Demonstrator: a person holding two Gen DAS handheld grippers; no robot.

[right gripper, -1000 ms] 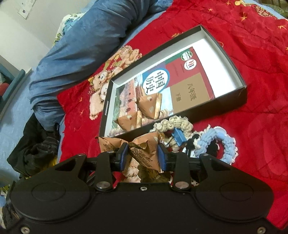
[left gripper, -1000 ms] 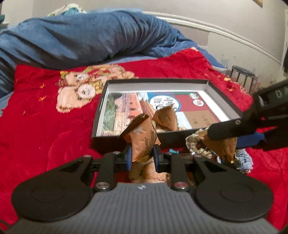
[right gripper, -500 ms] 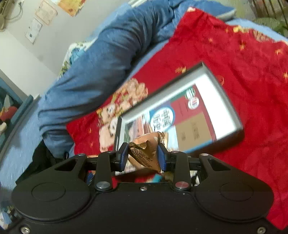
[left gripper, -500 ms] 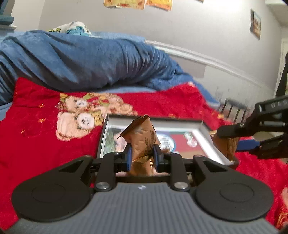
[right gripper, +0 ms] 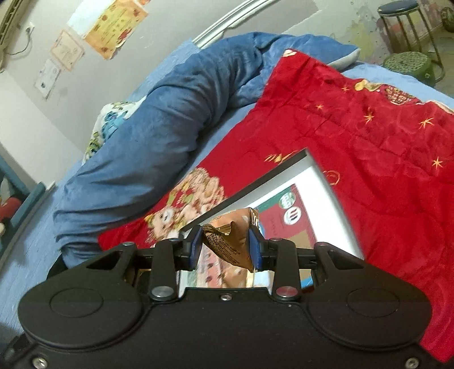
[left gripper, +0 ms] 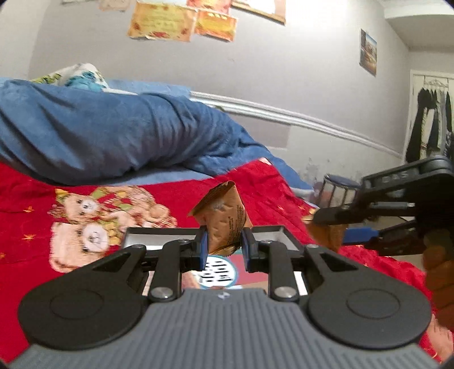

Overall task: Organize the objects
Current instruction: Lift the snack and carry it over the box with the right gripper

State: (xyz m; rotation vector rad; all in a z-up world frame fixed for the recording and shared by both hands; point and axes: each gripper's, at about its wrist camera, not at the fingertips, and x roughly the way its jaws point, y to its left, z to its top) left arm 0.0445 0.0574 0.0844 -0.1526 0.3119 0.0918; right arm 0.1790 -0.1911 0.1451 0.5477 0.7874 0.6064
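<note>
My left gripper [left gripper: 224, 249] is shut on a brown snack packet [left gripper: 222, 218] and holds it up in the air above the black box [left gripper: 279, 231], which has a printed book [left gripper: 217, 272] lying inside. My right gripper [right gripper: 226, 248] is shut on another brown snack packet [right gripper: 231, 241], also raised over the box [right gripper: 326, 195]. In the left wrist view the right gripper [left gripper: 334, 228] shows at the right with its packet [left gripper: 326, 237] between its fingers.
The box lies on a red quilt [right gripper: 369, 147] with a teddy bear picture [left gripper: 93, 221]. A rolled blue blanket [left gripper: 99, 139] lies behind it. A stool [right gripper: 403, 14] stands past the bed's far corner. Clothes [left gripper: 431, 119] hang at the right.
Both grippers have lifted their packets up from the quilt near the box's front edge and moved forward over the box. The cameras have tilted up, so the box sits lower in both views.
</note>
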